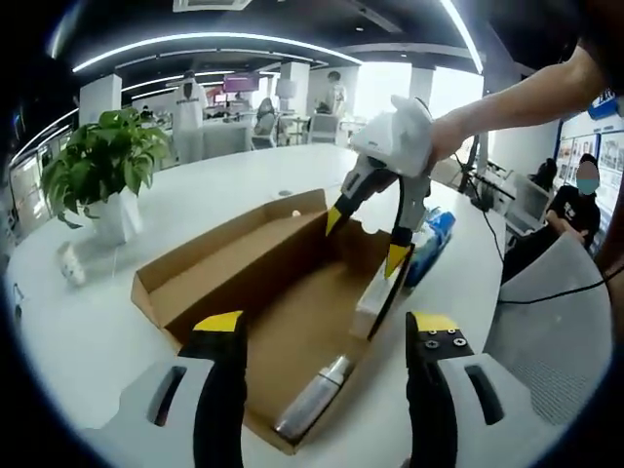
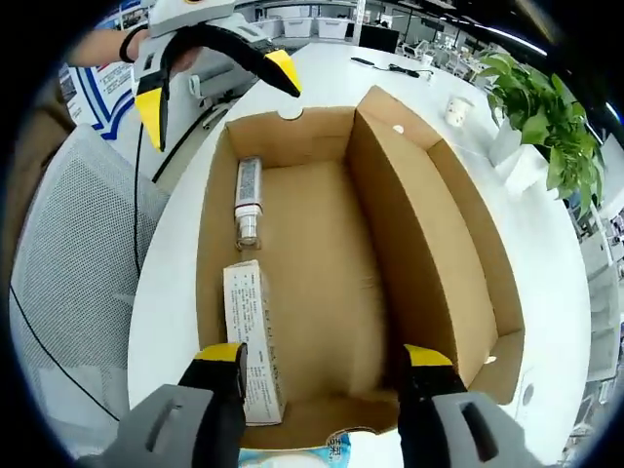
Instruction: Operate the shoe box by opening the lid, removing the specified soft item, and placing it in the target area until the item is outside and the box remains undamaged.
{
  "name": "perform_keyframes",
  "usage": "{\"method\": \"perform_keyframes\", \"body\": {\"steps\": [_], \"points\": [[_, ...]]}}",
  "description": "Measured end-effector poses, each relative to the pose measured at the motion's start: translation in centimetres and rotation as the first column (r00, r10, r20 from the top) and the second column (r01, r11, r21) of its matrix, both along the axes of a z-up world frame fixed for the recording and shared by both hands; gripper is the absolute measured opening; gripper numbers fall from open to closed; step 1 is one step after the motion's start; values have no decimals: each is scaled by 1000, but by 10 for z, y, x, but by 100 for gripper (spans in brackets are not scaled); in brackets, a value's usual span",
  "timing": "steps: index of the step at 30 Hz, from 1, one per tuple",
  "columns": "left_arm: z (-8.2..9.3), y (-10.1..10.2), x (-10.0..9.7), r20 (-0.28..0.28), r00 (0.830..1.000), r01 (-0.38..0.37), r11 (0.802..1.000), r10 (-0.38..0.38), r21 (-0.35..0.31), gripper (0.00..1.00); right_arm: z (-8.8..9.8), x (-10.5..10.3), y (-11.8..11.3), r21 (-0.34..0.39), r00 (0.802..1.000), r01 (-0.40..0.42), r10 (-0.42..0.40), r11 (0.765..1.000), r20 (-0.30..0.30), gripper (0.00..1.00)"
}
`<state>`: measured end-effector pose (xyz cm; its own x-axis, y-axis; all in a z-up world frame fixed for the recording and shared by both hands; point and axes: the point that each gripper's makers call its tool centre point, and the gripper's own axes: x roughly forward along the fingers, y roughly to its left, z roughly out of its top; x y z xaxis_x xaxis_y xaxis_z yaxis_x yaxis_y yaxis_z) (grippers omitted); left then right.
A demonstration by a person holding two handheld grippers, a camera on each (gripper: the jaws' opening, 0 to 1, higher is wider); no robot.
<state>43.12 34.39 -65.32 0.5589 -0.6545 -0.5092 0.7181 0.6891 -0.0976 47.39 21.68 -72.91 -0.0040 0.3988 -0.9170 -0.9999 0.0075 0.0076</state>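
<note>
In the left gripper view, the left gripper (image 1: 328, 331) had its jaws wide apart, holding nothing, just above the near end of the open cardboard shoe box (image 1: 195, 278). The box sat on a white table (image 1: 88, 331). A silver bottle (image 1: 314, 397) lay in the near corner. The right gripper (image 1: 369, 239) reached into the far end, jaws wide, above a white carton (image 1: 373, 292). A potted plant (image 1: 102, 166) stood nearby.

In the right gripper view, the right gripper (image 2: 327, 359) was wide open over the box (image 2: 429, 234). The carton (image 2: 252, 336) and bottle (image 2: 247, 202) lay along the left wall. The left gripper (image 2: 216, 83) hung open above the far end. I cannot tell which thing was the soft item.
</note>
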Motion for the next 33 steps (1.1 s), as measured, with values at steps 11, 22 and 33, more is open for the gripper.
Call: {"method": "perform_keyframes", "body": {"steps": [11, 22, 33], "points": [[-2, -1, 2, -3, 1000, 6, 1000, -6, 2, 66, -5, -11, 10, -19, 997, -67, 67, 998, -24, 61], [-1, -3, 4, 1, 1000, 8, 1000, -8, 2, 66, 0, -7, 9, -9, 998, -62, 62, 998, -6, 59], [8, -5, 7, 9, 1000, 9, 1000, -9, -7, 66, -15, -18, 16, -65, 990, -140, 141, 988, 14, 51]]}}
